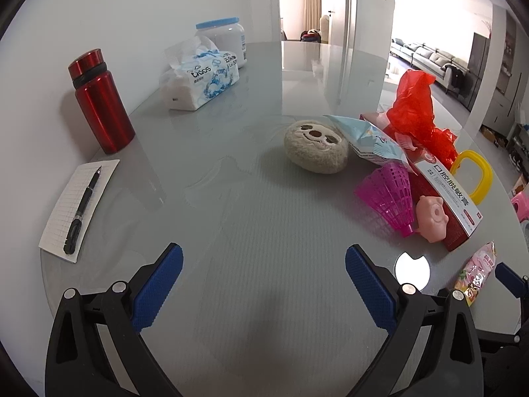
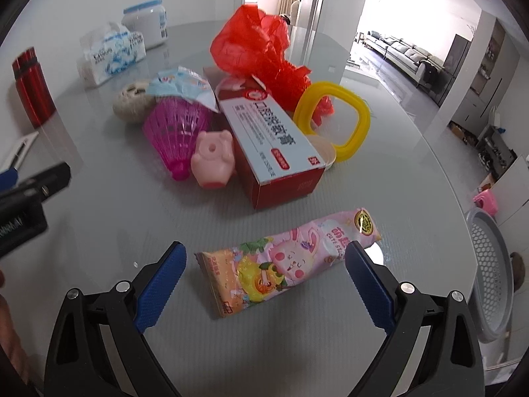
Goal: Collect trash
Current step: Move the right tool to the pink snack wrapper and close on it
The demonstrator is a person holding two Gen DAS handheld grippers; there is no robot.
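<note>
A pink snack wrapper point(image 2: 287, 259) lies flat on the grey table between the open fingers of my right gripper point(image 2: 264, 258); it also shows in the left wrist view point(image 1: 476, 274). Behind it lies a pile: a red-and-white toothpaste box point(image 2: 267, 135), a crumpled red plastic bag point(image 2: 261, 53), a light blue wrapper point(image 2: 182, 84), a pink shuttlecock point(image 2: 178, 132), a pink pig toy point(image 2: 213, 160) and a yellow ring point(image 2: 334, 120). My left gripper point(image 1: 264, 264) is open and empty over bare table, left of the pile.
A grey mesh bin point(image 2: 492, 274) stands on the floor past the table's right edge. A plush sloth head point(image 1: 315, 145), a red bottle point(image 1: 102, 102), a tissue pack point(image 1: 198, 76), a white jar point(image 1: 224, 39) and a notepad with a pen point(image 1: 79, 205) sit on the table point(image 1: 231, 198).
</note>
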